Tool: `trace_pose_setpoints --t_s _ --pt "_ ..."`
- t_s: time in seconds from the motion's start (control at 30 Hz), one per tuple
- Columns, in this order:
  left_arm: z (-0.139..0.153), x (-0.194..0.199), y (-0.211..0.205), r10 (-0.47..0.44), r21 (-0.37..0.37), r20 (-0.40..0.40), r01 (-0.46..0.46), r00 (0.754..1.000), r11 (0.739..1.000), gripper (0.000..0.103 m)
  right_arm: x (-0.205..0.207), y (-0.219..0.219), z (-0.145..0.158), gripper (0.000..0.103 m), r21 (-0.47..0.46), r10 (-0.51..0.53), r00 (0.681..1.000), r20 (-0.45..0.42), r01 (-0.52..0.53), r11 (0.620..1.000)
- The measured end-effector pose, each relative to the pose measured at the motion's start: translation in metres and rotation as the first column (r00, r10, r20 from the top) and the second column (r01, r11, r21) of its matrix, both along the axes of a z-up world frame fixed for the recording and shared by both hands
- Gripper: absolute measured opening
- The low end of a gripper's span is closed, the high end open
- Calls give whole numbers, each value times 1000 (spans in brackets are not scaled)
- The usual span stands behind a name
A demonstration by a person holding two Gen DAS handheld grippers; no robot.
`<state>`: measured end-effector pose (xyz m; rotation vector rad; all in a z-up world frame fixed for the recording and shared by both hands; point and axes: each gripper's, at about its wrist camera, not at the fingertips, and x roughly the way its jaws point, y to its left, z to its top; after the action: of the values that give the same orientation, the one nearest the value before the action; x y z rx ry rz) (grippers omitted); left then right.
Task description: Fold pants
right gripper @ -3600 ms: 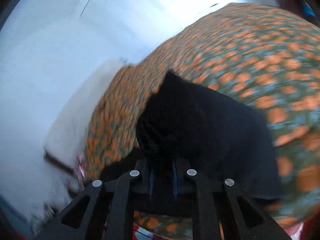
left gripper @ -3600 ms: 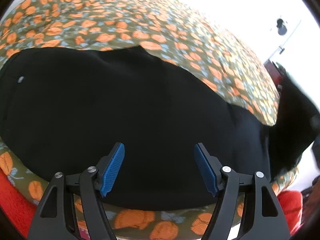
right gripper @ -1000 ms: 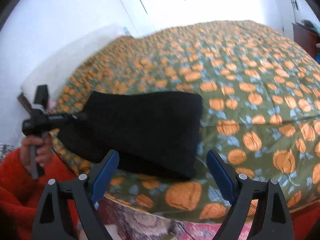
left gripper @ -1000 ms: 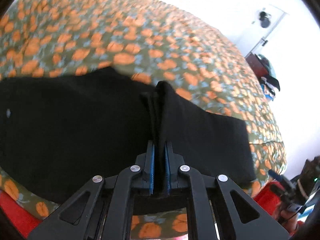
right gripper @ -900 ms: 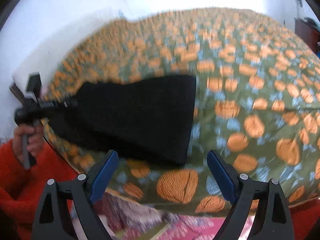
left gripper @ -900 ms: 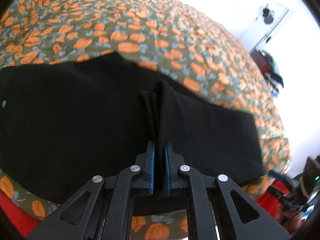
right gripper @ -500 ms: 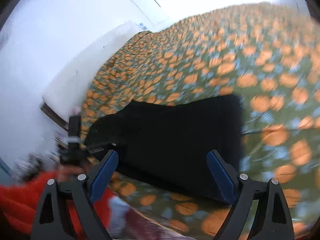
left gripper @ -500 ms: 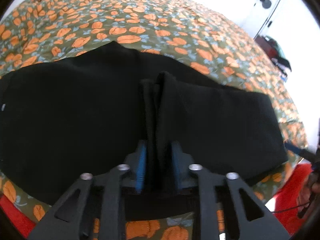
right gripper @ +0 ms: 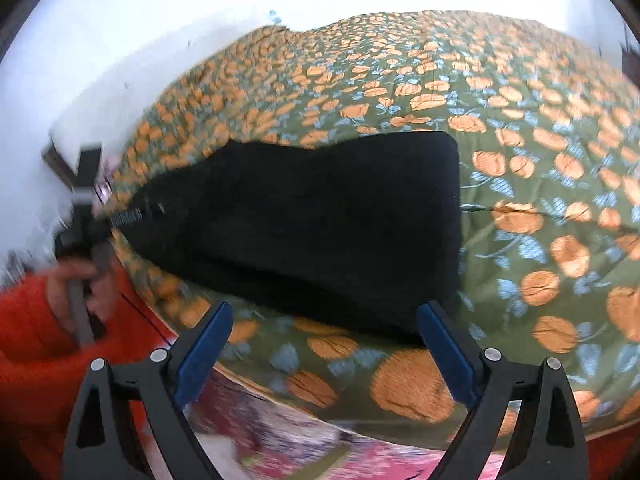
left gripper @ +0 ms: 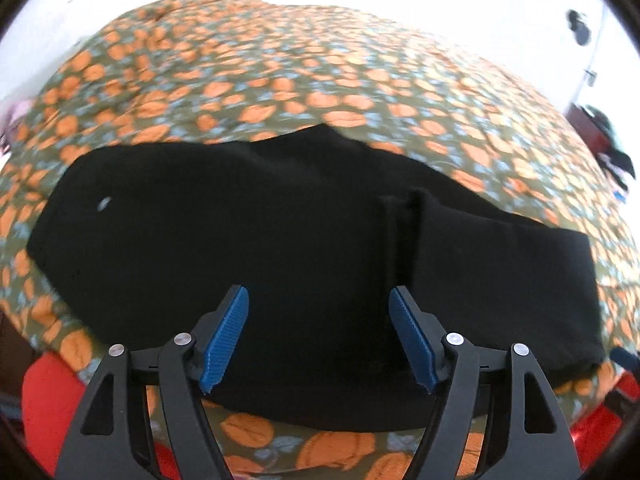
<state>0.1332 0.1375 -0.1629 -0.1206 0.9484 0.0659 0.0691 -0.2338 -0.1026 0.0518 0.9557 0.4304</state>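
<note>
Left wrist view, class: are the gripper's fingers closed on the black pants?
No: the left gripper is open, its blue fingers wide apart above the black pants.

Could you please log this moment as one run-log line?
left gripper open | right gripper open | black pants folded on bedspread

The left wrist view looks down low and close over the black pants [left gripper: 280, 240] toward the bedspread [left gripper: 304, 80] at 12 o'clock. The right wrist view stands farther back at the bed's near edge, with the pants [right gripper: 320, 216] toward 11 o'clock. Both share pants and bedspread [right gripper: 540, 160].
</note>
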Motion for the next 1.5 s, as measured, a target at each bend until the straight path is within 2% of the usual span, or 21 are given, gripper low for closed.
trace_pose_setpoints --t_s 0.17,0.33,0.47,0.53,0.57,0.63,0.7,0.77,0.83,0.87,0.93,1.0,1.03,1.07,1.1,1.23,1.33,1.4,1.47,1.5 --pt "2 -2 15 82 9 11 -82 997 997 75 -4 -4 4 93 -27 -15 999 32 16 1000" --pt "10 1 16 99 13 64 -100 993 995 75 -9 -3 7 93 -53 -10 998 56 13 999" --pt "32 -8 -5 0 31 184 -6 983 999 75 -5 -14 15 93 -22 -50 995 87 52 998" --pt "39 -17 -17 -79 37 227 73 971 997 77 -1 -27 17 93 10 -104 990 96 103 995" --pt "38 -22 -24 -131 41 234 125 963 991 79 3 -40 19 93 51 -162 983 91 158 986" --pt "35 -27 -37 -215 42 226 211 950 977 79 11 -58 23 93 123 -253 966 57 244 962" --pt "28 -30 -50 -293 38 206 292 934 956 79 22 -66 29 93 199 -284 958 27 274 941" --pt "21 -27 -62 -355 46 183 353 917 935 79 43 -54 39 93 253 -232 973 8 222 942" --pt "13 -22 -74 -392 60 147 387 908 920 79 60 -36 44 93 269 -157 988 10 148 951" --pt "6 -18 -77 -404 57 114 400 907 915 79 78 -23 44 93 264 -101 995 -6 99 959" --pt "-2 -13 -85 -414 39 58 413 908 910 79 105 -9 32 93 235 -76 996 -49 85 968" --pt "-14 -5 -86 -411 15 1 411 912 911 79 128 -10 8 93 179 -114 985 -130 136 974" --pt "-15 -4 -86 -410 13 -1 410 912 912 79 143 -14 -16 93 115 -164 959 -233 195 974" --pt "-14 -4 -86 -407 15 4 407 913 913 79 146 -18 -25 88 104 -187 948 -257 219 970" --pt "-11 -6 -86 -404 13 11 404 915 915 79 143 -20 -24 85 112 -193 951 -241 225 968" --pt "3 -15 -75 -405 -59 56 408 913 911 79 106 -16 19 86 151 -174 981 -90 186 971" --pt "2 -11 -63 -375 -104 48 378 926 920 84 73 -13 35 94 148 -163 987 -10 163 976" --pt "-12 2 -56 -349 -133 -15 344 937 929 84 61 -10 26 95 127 -152 988 -17 153 980" --pt "-26 10 -52 -335 -146 -75 322 939 935 83 58 -9 4 95 89 -157 984 -84 164 982" --pt "-25 10 -51 -331 -152 -73 317 941 936 82 57 -11 -5 95 75 -172 979 -114 181 981"
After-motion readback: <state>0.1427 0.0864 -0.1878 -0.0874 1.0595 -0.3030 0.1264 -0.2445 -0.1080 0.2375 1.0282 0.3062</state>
